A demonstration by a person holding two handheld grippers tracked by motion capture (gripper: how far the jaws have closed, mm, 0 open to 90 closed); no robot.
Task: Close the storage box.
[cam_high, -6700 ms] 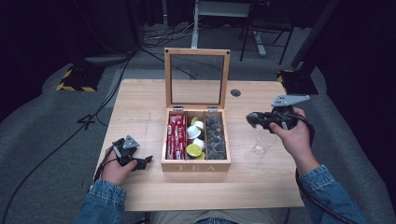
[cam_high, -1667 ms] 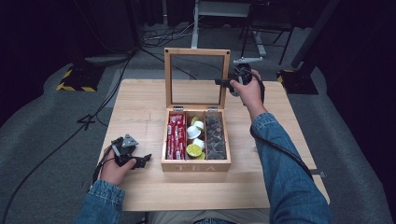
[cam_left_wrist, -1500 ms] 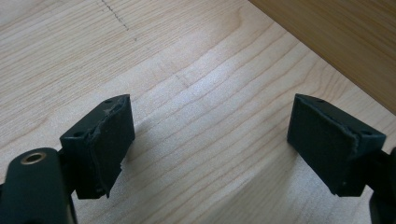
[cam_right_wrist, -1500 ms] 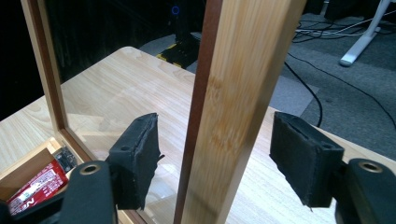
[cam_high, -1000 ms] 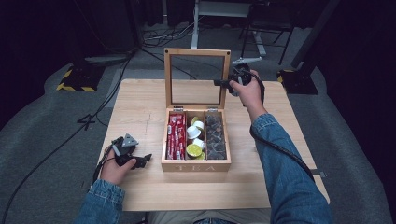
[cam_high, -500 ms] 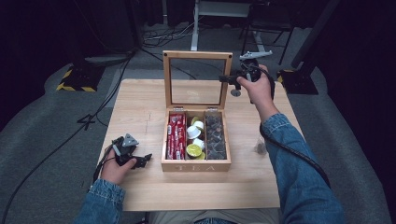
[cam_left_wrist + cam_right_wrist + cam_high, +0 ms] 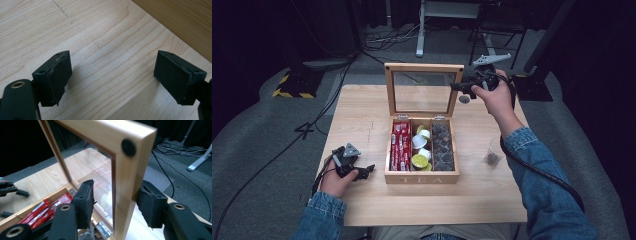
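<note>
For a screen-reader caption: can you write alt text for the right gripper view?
Two black jaws straddle the side rail of the upright glass-paned wooden lid of a wooden tea box; the far pad touches the rail. Red packets lie inside.

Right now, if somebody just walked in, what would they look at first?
Probably the wooden tea box in the middle of the table, with its glass lid standing straight up. The right gripper has its jaws on either side of the lid's right edge, and they have just been closing. Inside the box sit red packets on the left and little cups in the middle.
</note>
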